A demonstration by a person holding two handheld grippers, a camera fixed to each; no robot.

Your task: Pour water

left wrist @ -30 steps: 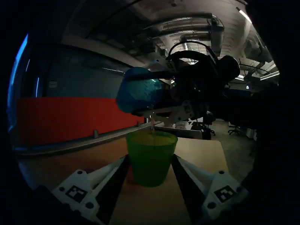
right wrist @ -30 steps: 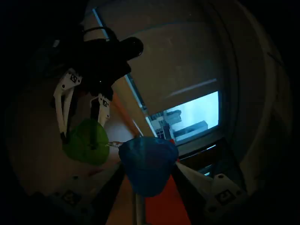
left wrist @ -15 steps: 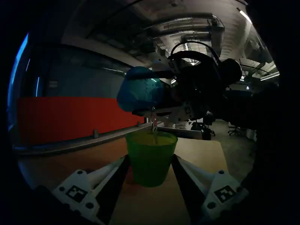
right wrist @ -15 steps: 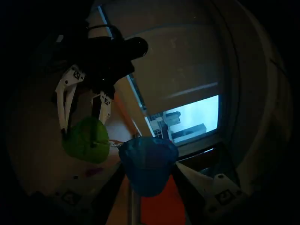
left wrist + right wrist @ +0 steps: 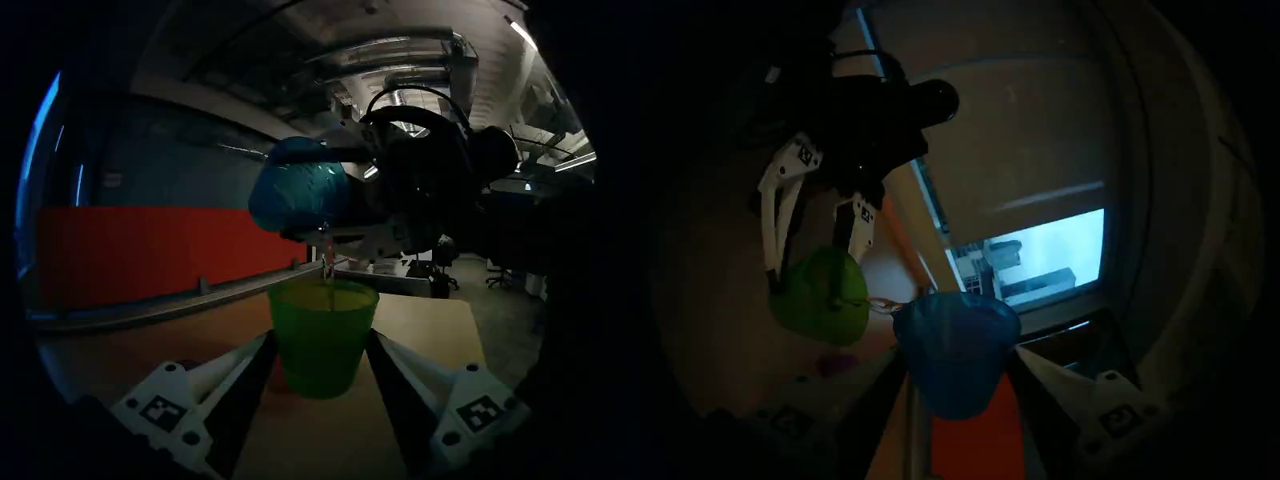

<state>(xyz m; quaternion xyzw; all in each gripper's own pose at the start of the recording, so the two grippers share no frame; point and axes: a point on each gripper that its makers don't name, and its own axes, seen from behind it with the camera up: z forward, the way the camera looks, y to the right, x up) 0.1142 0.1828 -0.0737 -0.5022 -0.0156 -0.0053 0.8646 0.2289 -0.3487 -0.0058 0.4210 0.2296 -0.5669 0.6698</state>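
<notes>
- The left hand-held gripper (image 5: 322,342) has its two white fingers clamped on the sides of the green cup (image 5: 323,348), which stands upright at the middle of the desk (image 5: 428,320).
- Bare wooden top lies open to the left and right of the green cup. The desk's far edge runs behind it, in front of a red wall panel (image 5: 152,252).
- The right hand-held gripper (image 5: 958,354) is clamped on the blue cup (image 5: 956,360). This cup is tipped on its side just above the green cup, with its rim over the green cup's mouth.
- One thin stream of water (image 5: 326,264) falls from the blue rim into the green cup.
- Both cups are translucent plastic, smooth and tapered toward the base.
- Counted: two cups, two hand-held grippers, one stream.
- The room is dim, and a bright window (image 5: 1036,256) shows in the right gripper view.
</notes>
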